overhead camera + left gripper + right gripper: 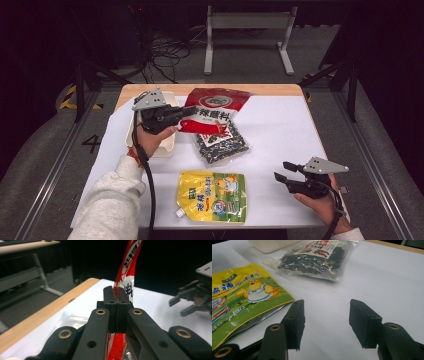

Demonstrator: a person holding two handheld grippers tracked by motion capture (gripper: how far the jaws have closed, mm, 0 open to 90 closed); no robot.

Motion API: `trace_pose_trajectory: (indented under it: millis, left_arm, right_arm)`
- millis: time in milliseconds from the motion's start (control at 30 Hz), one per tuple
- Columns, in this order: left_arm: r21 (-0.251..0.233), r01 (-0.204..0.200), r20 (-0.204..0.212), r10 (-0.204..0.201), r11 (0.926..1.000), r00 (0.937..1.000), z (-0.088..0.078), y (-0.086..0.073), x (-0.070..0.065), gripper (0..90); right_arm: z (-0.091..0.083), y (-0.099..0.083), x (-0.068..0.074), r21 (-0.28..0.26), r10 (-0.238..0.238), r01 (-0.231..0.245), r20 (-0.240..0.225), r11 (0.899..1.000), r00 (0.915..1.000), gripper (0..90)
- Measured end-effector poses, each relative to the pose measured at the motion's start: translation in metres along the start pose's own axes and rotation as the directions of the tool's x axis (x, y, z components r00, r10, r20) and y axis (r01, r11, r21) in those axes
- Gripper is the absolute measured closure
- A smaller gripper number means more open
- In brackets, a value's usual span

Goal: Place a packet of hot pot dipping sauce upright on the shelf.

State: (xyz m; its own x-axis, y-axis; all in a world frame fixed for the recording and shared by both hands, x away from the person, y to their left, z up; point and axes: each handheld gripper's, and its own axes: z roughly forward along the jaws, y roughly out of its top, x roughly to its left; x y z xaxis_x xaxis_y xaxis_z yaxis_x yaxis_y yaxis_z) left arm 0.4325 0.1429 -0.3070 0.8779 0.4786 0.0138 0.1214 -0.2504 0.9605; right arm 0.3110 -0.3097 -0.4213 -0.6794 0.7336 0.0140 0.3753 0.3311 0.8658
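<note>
Left gripper (187, 112) raised over white tray (167, 145), fingers clamped on edge of red pouch (215, 107), pouch lifted off table (280, 130). Right gripper (284, 171) low, right of yellow pouch (212, 196), fingers spread, empty. Clear seaweed bag (220, 142) beyond yellow pouch.

black tool (186, 112); grey sleeve (107, 200)

Large Chinese characters 辣, 料 on red pouch (215, 109), "4" on floor (91, 143), yellow pouch (214, 196) print unreadable
</note>
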Motion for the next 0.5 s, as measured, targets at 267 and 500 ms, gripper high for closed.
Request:
trace_pose_trajectory:
  millis: [267,500]
  left_arm:
    - [0.001,0.027,-0.126,-0.027,0.9996,0.9917,-0.041,-0.003,0.041,90.0]
    - [-0.013,0.053,-0.196,-0.055,0.9985,0.9791,-0.059,-0.01,0.077,90.0]
  right_arm:
    - [0.003,-0.004,0.005,0.02,-0.007,0.007,-0.007,1.0,1.0,44.8]
    - [0.001,-0.013,0.009,0.044,0.004,-0.004,0.002,0.999,1.0,44.2]
